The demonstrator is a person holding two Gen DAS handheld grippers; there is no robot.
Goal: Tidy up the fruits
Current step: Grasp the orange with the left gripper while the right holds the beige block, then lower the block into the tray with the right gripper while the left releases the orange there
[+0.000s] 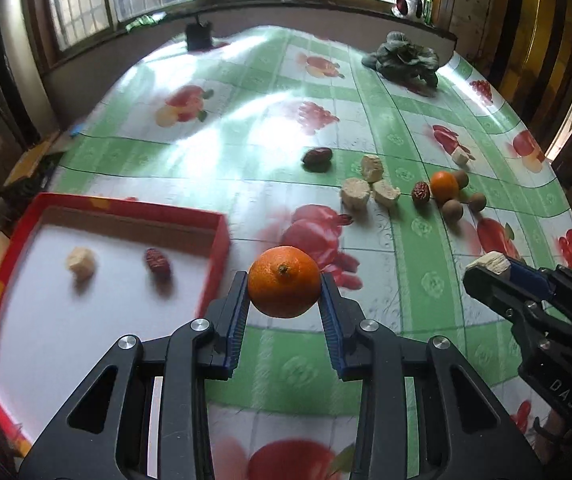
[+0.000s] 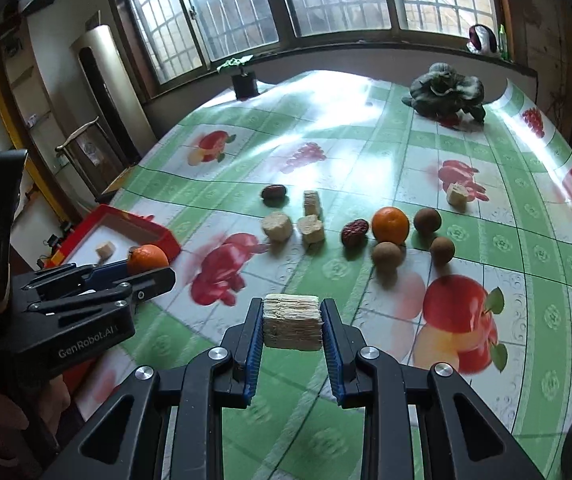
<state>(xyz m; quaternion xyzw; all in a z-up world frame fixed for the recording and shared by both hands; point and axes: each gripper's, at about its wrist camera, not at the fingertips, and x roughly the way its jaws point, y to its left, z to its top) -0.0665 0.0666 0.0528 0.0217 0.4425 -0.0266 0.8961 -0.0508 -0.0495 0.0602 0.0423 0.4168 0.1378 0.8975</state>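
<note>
1. Left gripper (image 1: 284,298), lower centre of its view, is clamped on an orange (image 1: 284,287), held above the counter (image 1: 246,128) just right of the red tray (image 1: 222,236).
2. Right gripper (image 2: 291,330) grips a pale chunk (image 2: 292,322), lifted off the counter.
3. Done: the tray at left holds one pale chunk (image 1: 81,263) and one date (image 1: 158,263).
4. Left: mid-right on the counter lie another orange (image 1: 443,186), two dates, four pale chunks and three brown round fruits. Roughly a third along, I judge.
</note>
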